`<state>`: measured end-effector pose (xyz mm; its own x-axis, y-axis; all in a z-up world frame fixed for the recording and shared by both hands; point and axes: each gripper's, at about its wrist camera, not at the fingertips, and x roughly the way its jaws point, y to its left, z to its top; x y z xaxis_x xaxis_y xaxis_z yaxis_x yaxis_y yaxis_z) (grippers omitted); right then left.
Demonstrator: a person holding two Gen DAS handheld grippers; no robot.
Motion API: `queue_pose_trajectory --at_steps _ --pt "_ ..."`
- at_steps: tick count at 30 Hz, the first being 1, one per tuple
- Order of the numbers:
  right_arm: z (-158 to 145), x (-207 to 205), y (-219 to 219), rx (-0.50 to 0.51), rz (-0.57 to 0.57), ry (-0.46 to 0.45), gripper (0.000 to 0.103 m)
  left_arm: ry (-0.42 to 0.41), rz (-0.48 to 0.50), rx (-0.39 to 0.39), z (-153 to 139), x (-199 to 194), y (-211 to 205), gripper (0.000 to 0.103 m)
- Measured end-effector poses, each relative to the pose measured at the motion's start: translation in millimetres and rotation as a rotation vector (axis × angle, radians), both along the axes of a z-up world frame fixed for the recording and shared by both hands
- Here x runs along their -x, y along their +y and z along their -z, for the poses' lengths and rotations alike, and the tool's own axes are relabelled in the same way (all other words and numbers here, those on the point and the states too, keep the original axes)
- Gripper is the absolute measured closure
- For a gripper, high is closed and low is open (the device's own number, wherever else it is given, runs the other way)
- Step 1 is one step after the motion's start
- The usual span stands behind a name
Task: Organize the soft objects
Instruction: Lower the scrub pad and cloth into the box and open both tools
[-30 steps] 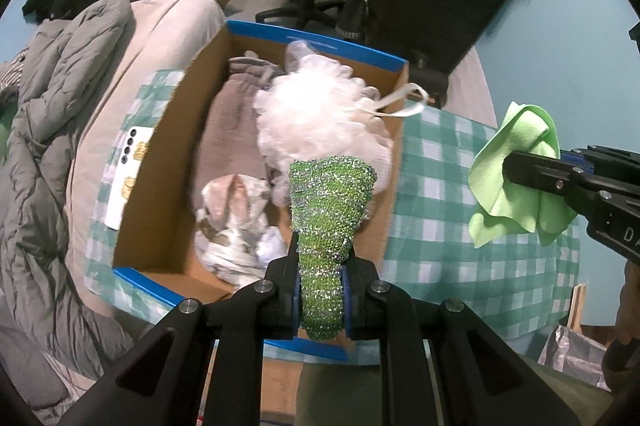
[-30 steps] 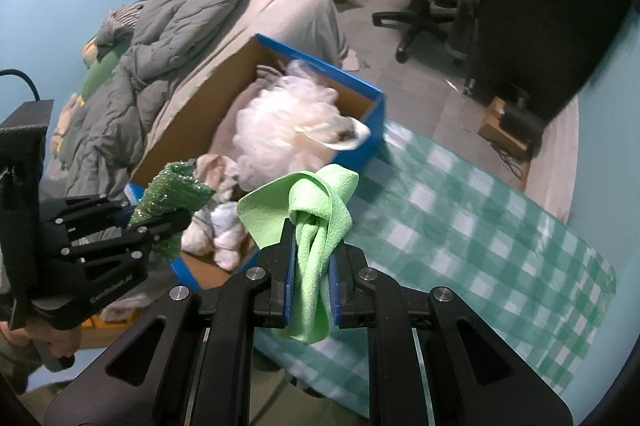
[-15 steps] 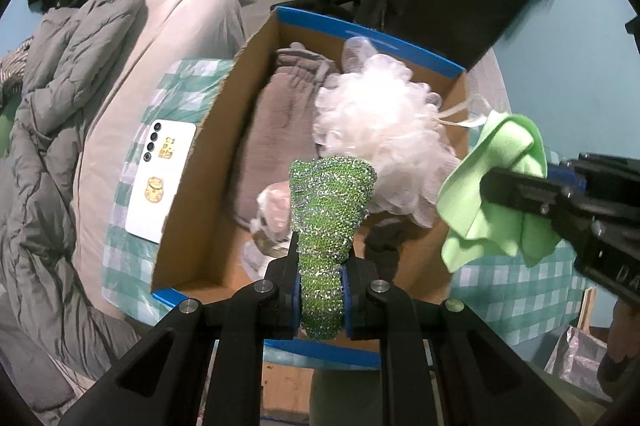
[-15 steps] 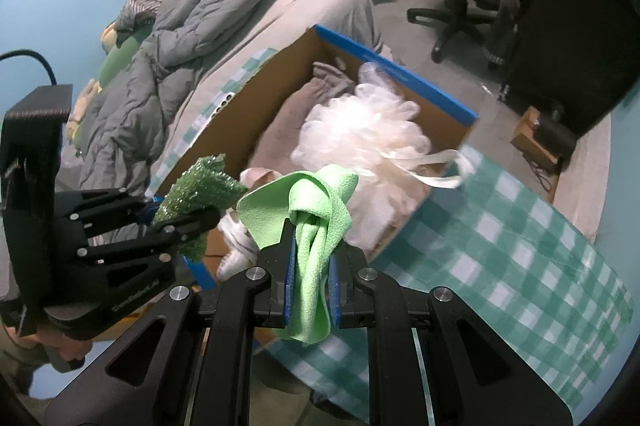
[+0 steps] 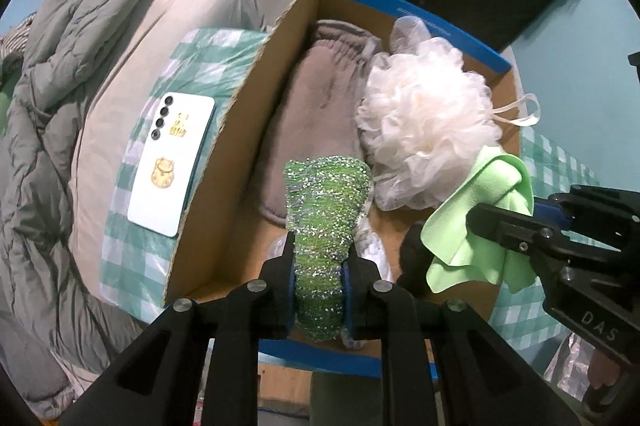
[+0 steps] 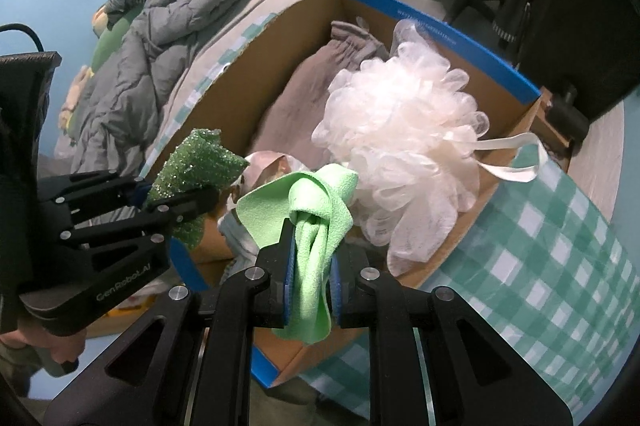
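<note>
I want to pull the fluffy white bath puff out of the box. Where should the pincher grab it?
Probably the flat white ribbon loop of the bath puff. It sticks out over the cardboard box rim on the checkered cloth side, so come in from there. The mesh ball itself is wide and squashy, harder to pinch.

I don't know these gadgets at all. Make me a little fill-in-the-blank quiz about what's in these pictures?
1. The left gripper is shut on a sparkly ____ scrubber.
2. The right gripper pinches a light green ____.
3. The fluffy white bath pouf lies inside a ____ box with a blue rim.
4. A white ____ lies face down on the checkered cloth, outside the box.

Missing words: green; cloth; cardboard; phone
</note>
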<state>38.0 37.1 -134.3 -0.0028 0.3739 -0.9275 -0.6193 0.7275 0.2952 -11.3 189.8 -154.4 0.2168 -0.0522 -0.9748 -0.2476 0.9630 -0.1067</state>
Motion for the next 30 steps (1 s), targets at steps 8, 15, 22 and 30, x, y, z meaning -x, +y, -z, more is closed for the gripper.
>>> queue_pose_trajectory --at_steps 8,15,22,30 --pt "-8 2 1 0.014 0.009 -0.031 0.068 -0.030 -0.015 -0.012 -9 7 1 0.060" --pt "-20 0 -9 0.015 0.031 -0.059 0.053 -0.049 -0.026 -0.023 -21 10 0 0.051" --pt "-40 2 -25 -0.001 0.045 -0.081 0.053 -0.080 -0.045 -0.031 -43 17 -8 0.044" --pt "-79 2 -49 -0.029 0.063 -0.144 0.044 -0.148 -0.041 -0.075 -82 29 -32 0.033"
